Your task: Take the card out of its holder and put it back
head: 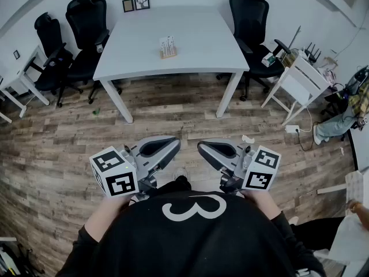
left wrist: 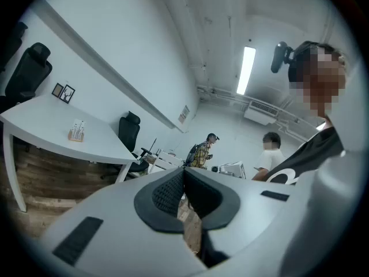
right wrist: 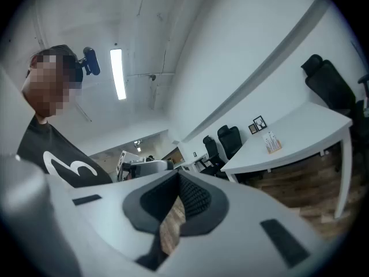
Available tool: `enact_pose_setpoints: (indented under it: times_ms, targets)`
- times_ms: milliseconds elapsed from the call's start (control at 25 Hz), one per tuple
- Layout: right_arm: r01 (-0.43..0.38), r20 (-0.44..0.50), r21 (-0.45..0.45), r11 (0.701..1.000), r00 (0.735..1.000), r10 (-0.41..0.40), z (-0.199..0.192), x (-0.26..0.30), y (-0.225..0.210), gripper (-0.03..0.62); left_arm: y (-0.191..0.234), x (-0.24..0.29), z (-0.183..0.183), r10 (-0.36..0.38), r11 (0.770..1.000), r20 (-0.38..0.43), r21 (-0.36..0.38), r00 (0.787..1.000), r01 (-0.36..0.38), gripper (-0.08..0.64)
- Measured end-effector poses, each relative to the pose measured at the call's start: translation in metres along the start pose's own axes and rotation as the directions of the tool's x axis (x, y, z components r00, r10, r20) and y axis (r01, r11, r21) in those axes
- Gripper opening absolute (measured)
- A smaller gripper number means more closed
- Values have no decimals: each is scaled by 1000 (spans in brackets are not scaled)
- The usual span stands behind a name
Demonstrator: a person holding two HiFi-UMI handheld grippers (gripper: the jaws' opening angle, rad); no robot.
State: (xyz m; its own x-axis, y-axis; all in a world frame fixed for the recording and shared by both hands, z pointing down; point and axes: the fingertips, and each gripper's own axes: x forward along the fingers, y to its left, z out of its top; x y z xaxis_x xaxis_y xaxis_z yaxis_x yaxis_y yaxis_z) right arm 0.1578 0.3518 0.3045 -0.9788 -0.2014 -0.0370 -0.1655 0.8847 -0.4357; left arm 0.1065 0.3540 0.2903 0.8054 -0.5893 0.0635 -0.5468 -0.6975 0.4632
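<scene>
The card holder (head: 168,47) is a small wooden stand with a white card upright in it. It sits on the white table (head: 196,51) across the room, well beyond both grippers. The holder also shows small in the left gripper view (left wrist: 76,131) and the right gripper view (right wrist: 272,142). My left gripper (head: 169,145) and right gripper (head: 206,148) are held close to my body over the wooden floor, tips turned toward each other. In each gripper view the dark pads meet with nothing between them: left gripper (left wrist: 184,172), right gripper (right wrist: 177,175).
Black office chairs (head: 86,25) stand left of the table and another (head: 249,10) at its right. Two small picture frames (head: 136,3) lean at the table's back edge. A white side desk (head: 302,77) with clutter stands at the right. People (left wrist: 203,150) are in the background.
</scene>
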Motion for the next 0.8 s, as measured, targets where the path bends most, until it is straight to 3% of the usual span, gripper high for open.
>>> enact_pose_setpoints:
  times_ms: [520, 800]
  targets:
    - [11, 35, 12, 1000, 999, -11, 11, -4, -11, 6, 7, 7, 9, -27, 1000, 23, -13, 999, 27, 12]
    - [17, 39, 21, 1000, 999, -18, 12, 9, -35, 6, 36, 14, 14, -39, 998, 34, -38, 999, 40, 12]
